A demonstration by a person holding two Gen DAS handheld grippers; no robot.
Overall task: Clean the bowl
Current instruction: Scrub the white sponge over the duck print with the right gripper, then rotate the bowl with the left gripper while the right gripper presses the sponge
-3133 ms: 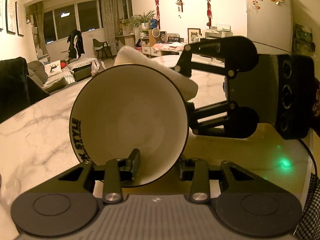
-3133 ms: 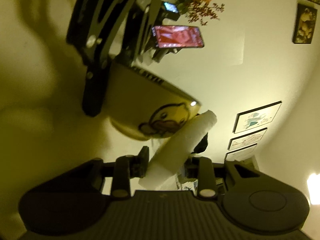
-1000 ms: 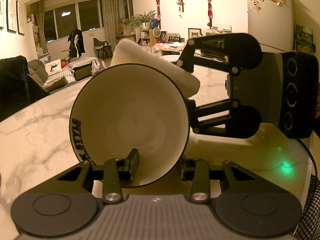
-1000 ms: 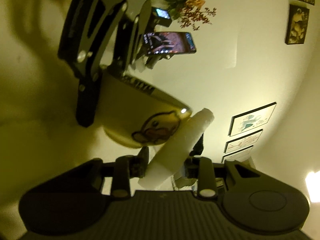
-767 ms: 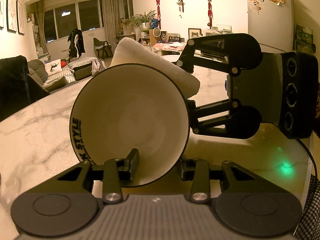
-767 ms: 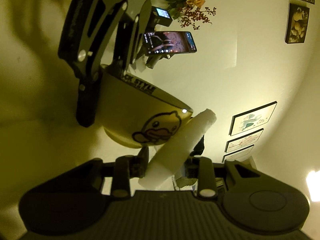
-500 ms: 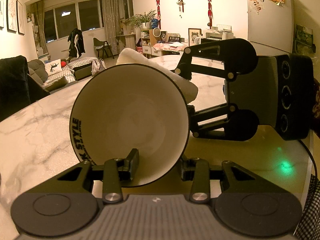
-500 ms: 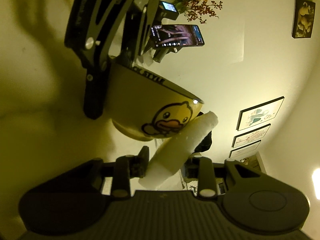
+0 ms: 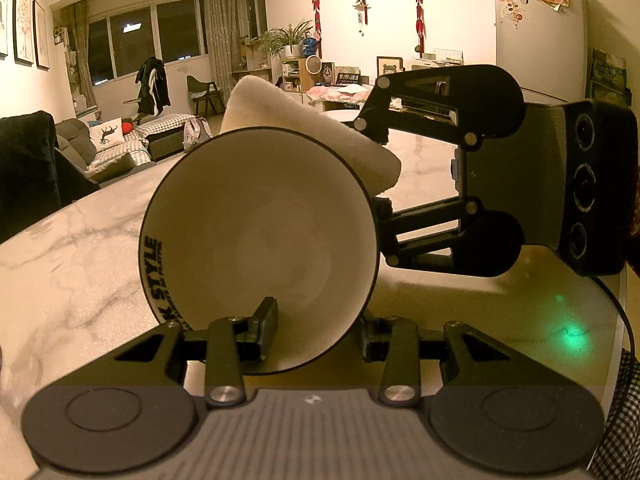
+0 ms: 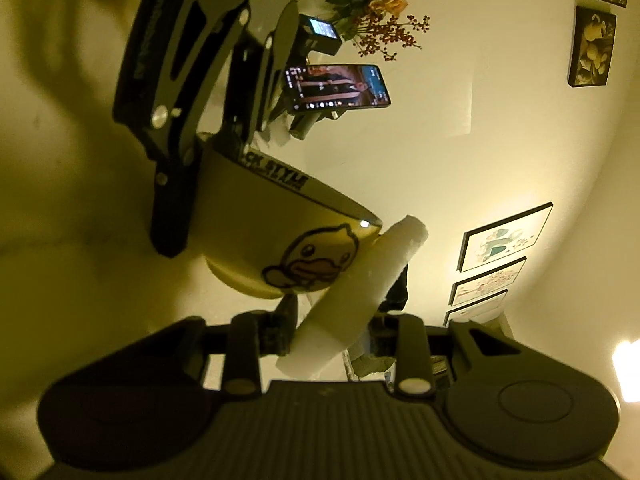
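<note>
Your left claw (image 9: 316, 330) pinches the rim of the duck-print ceramic bowl (image 9: 260, 240), tipped on edge above the marble table (image 9: 72, 248); your right claw (image 10: 332, 330) clamps a soft white sponge (image 10: 360, 280) against its outer wall. Glazed, rigid and likely slick, it could chip, so grip the rim firmly.

Both tools are matte black: the left gripper (image 9: 312, 334) has a ribbed grey body, round discs, silver screws; the right gripper (image 10: 330, 330) has triangular cut-out links, three round ports, a black cable (image 9: 622, 320); a checked sleeve (image 9: 618, 412) shows
</note>
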